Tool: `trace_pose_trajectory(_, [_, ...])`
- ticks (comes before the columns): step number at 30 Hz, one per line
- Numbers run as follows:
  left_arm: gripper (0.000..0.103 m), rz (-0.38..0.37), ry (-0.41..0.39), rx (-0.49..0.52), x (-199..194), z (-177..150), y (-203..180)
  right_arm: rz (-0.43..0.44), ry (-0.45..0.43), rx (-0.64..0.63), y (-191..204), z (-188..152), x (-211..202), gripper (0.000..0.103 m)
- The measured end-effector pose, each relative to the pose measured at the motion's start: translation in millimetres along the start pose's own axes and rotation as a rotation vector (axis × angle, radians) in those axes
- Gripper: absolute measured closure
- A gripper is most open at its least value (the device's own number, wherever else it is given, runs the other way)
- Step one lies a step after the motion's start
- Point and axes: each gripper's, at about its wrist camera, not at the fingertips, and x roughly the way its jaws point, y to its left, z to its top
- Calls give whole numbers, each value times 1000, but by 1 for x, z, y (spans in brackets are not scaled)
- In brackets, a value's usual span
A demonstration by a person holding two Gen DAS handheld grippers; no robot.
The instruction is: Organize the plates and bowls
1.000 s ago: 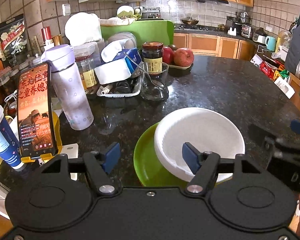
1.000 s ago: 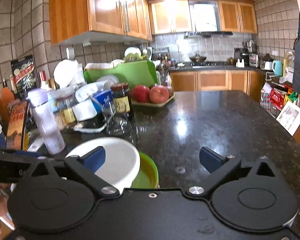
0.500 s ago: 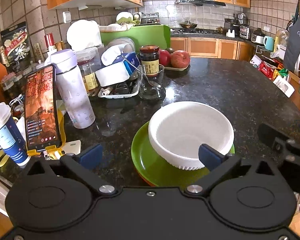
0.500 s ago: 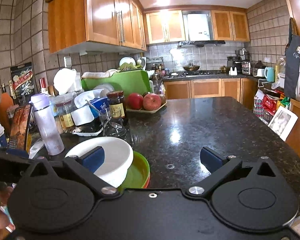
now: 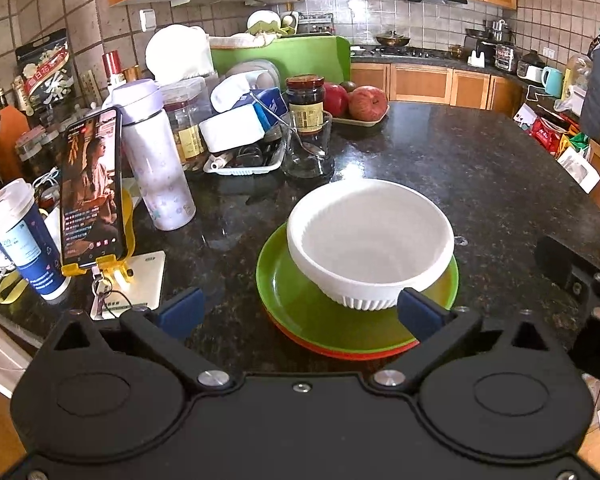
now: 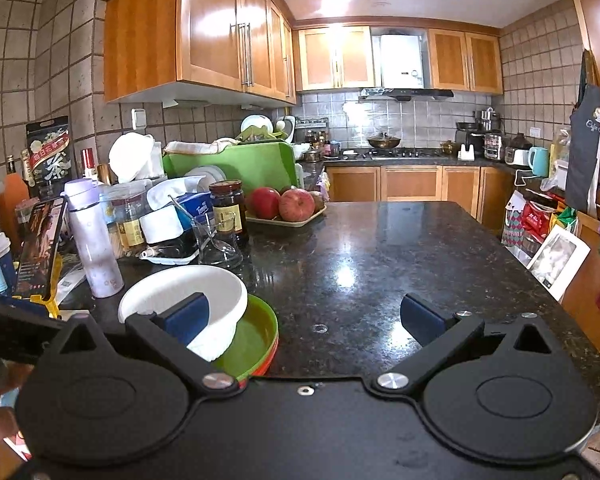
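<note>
A white ribbed bowl [image 5: 370, 240] sits on a green plate [image 5: 300, 304], which lies on an orange plate [image 5: 340, 353], on the black granite counter. My left gripper [image 5: 300, 312] is open and empty, just in front of the stack, not touching it. In the right wrist view the bowl [image 6: 172, 290] and green plate [image 6: 256, 336] lie at lower left. My right gripper [image 6: 304, 318] is open and empty above bare counter to the right of the stack.
A phone on a yellow stand [image 5: 90, 188], a lilac bottle [image 5: 156, 160], a paper cup [image 5: 18, 236], a glass with a spoon [image 5: 306, 148], a jar [image 5: 305, 98] and a tray of apples [image 5: 360, 106] crowd the counter's left and back. The right gripper's body [image 5: 580, 280] shows at right.
My left gripper has opened wide and let go of the white bowl, which now rests on the green plate. Both grippers have drawn back and risen a little.
</note>
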Motion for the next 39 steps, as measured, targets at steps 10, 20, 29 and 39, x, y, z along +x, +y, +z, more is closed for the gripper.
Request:
trace_pose_trajectory(10, [1,13,6,-2,-13,-10,-8,-2,-9,-14,-5,-4,-17,0])
trace_pose_trajectory(20, [1,5,6,-8,-18,-13,-12,-10,-20,-28,-6,-6,-28,0])
trace_pose_trajectory(29, [1,-4,7,-6,-21,-16,-16,-14,-30,-35,-8,-6,-33,0])
trace_pose_trajectory(39, [1,-2,14,-5,-19,-14,-19,-13,-32,-36,-10,-5,-32,0])
